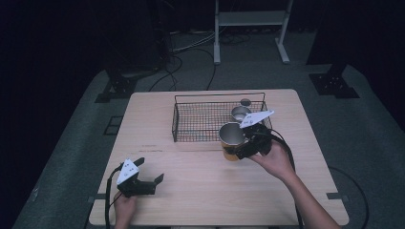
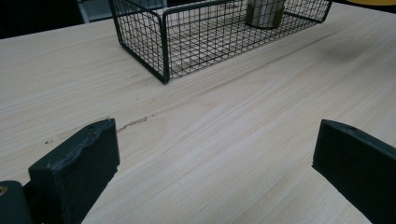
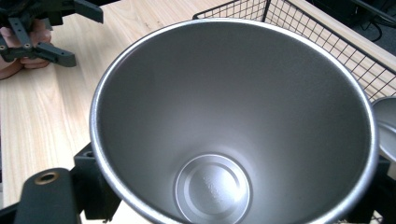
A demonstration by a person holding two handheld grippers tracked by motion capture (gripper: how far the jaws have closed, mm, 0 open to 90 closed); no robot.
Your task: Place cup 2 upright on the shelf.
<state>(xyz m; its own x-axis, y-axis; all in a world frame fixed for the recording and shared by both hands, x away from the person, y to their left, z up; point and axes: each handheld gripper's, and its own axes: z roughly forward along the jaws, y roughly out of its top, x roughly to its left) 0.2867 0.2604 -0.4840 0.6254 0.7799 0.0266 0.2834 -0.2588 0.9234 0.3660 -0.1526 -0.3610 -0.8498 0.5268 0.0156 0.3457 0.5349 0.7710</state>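
A dim room with a pale wooden surface (image 1: 191, 191) seen from above. At the near left, the person's left hand (image 1: 125, 207) rests on the surface holding the left gripper (image 1: 150, 171); its jaws stand wide apart with nothing between them. In the left gripper view the two black jaws frame bare wood, and their lower parts are cut off by the picture's edge.

To the right, the right hand (image 1: 277, 160) holds the right gripper (image 1: 243, 149), which is clamped on a metal cup (image 1: 232, 138) with a yellow outside and a silver inside. The cup sits upright just in front of a black wire basket (image 1: 191, 121), near its right end. Whether the cup touches the surface or is lifted clear of it is hard to tell from above. The jaws are mostly hidden behind the cup and the gripper's grey three-cornered plate.

In the right gripper view the cup (image 3: 233, 126) is seen from above, its open mouth and round base plain, its yellow outside hidden. The gripper's dark jaws peek out at either side of the cup's lower wall, closed against it.

Inside the basket, at its right end, stands a second, smaller metal cup (image 1: 240, 113); in the left gripper view its top is cut off. A small dark round thing (image 1: 245, 102) lies beyond the basket, too small to identify.
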